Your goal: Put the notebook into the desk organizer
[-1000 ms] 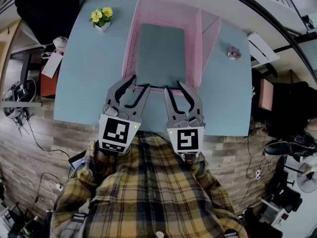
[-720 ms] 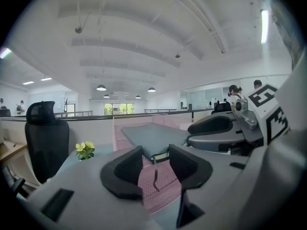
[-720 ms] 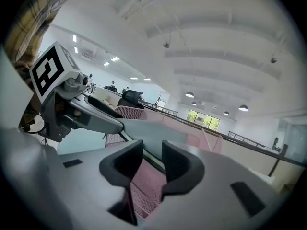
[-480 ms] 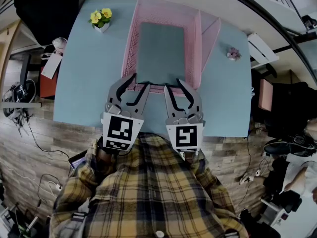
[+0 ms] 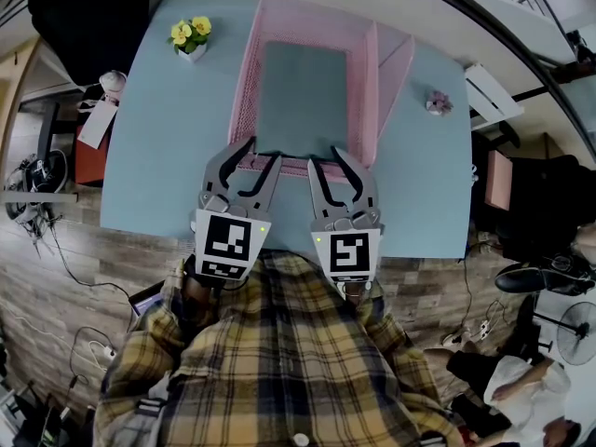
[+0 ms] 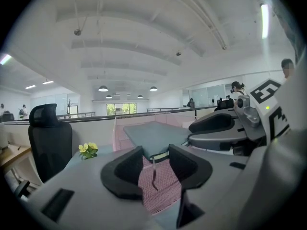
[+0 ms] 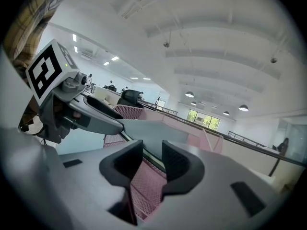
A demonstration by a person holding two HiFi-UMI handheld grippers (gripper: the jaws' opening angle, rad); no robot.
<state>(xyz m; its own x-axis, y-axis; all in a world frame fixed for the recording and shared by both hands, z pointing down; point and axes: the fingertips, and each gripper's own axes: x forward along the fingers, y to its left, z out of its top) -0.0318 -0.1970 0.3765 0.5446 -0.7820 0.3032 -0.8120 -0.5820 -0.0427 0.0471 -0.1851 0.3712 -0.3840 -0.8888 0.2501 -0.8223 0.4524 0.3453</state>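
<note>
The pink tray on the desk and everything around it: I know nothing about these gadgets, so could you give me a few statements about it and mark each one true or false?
1. The notebook lies flat inside the pink desk organizer. True.
2. The left gripper and the right gripper are side by side at the organizer's near edge. True.
3. The left gripper is clamped on the notebook. False: its jaws stand apart and press on nothing.
4. The yellow flowers stand inside the organizer. False: they stand on the table, to the left of it.
5. The right gripper's jaws are shut tight. False: there is a clear gap between them.
</note>
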